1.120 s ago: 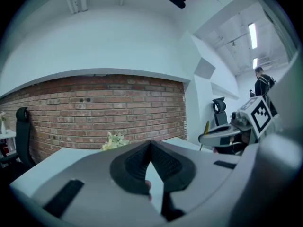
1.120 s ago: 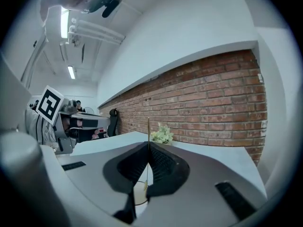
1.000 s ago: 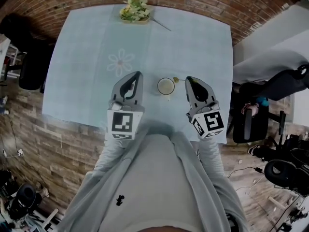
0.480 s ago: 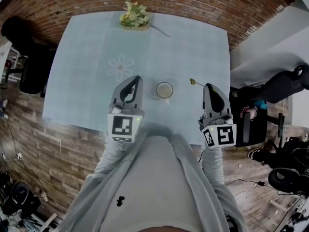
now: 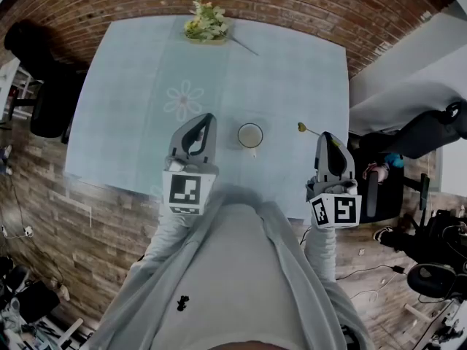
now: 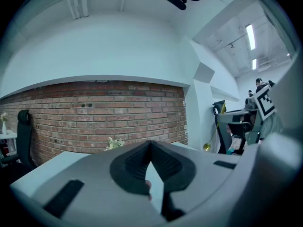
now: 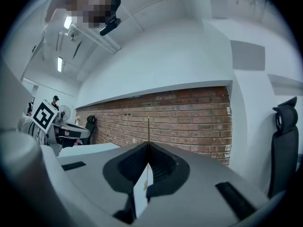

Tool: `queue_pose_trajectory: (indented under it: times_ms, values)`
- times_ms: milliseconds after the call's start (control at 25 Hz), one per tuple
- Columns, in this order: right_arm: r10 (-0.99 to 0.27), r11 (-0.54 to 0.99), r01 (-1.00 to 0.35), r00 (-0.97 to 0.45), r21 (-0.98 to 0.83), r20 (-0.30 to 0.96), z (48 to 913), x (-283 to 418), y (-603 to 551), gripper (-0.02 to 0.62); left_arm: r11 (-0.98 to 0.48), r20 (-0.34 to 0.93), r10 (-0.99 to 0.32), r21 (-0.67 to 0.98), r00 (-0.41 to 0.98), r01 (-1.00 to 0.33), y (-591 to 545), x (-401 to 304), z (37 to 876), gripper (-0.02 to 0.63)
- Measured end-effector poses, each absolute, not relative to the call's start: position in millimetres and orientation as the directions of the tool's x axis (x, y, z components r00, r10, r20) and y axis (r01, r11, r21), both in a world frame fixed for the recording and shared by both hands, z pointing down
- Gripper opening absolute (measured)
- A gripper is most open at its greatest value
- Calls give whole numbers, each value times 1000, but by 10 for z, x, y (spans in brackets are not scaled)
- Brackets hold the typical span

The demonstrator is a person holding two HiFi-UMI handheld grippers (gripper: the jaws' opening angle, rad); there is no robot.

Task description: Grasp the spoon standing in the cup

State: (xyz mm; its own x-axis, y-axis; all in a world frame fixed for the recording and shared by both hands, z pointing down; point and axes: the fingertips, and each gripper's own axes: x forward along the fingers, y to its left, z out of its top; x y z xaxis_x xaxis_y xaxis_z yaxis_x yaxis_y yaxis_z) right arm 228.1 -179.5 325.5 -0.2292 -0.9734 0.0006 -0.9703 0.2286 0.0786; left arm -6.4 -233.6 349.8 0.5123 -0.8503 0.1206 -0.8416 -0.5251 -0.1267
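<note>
Filling the upper middle of the head view, the pale blue surface (image 5: 292,71) is the largest thing we see, with a bunch of flowers (image 5: 205,19) at its top edge. Our left gripper (image 5: 208,119) hangs over the lower part of the surface, just left of the cup (image 5: 250,134). In the left gripper view its fingers (image 6: 165,162) meet at the tips with nothing between them. Our right gripper (image 5: 327,137) is at the surface's right edge, well right of the cup, with its fingers clamped on the spoon (image 5: 306,130). The white cup stands upright near the centre of the frame, between the two grippers. The thin golden spoon is out of the cup, its bowl pointing up and left from the right fingers. In the right gripper view its handle rises straight from the closed tips.
</note>
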Motion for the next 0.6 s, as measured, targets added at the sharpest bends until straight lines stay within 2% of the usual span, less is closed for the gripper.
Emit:
queue_pose_trajectory:
  times_ms: [600]
  values:
    - [-967,255,-965,-255,69,-3,3253,2210,-1827,17,-524,123,-851,-132,511,-841,-2336,-48,3506,17]
